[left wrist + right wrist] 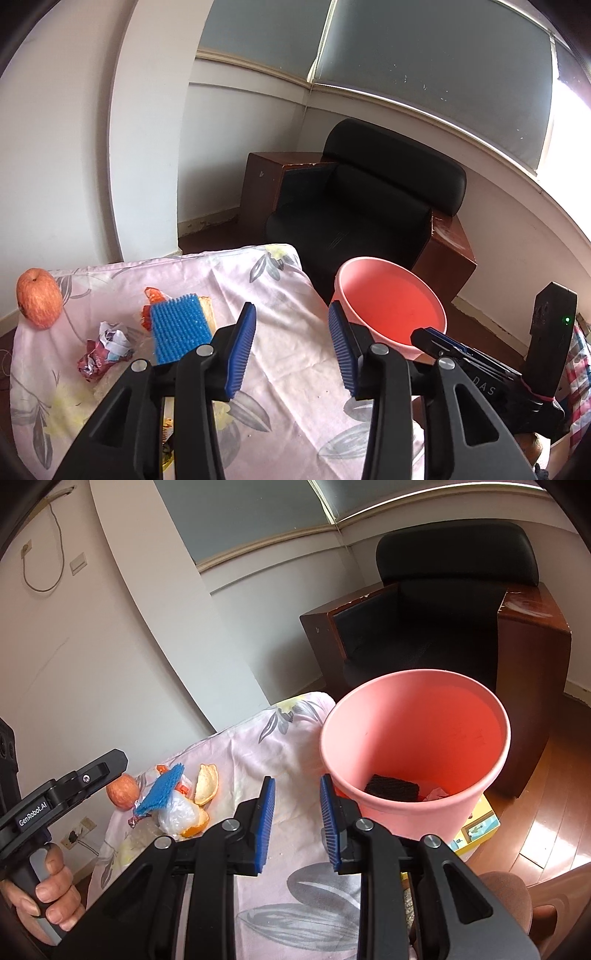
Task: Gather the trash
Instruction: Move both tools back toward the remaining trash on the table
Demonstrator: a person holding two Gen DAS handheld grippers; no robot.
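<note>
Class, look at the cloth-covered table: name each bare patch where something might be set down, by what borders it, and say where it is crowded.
One free patch: the cloth between the trash pile and the pink bin, running to the far edge. Another lies nearer, under the right tongs. The crowded part is the cloth's other side: apple, crumpled wrapper, blue scrub pad, orange peel and plastic bag.

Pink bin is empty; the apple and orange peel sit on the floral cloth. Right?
Not quite: the pink bin is not empty. The right wrist view shows a dark block and crumpled paper at its bottom. The apple and orange peel do sit on the floral cloth.
</note>
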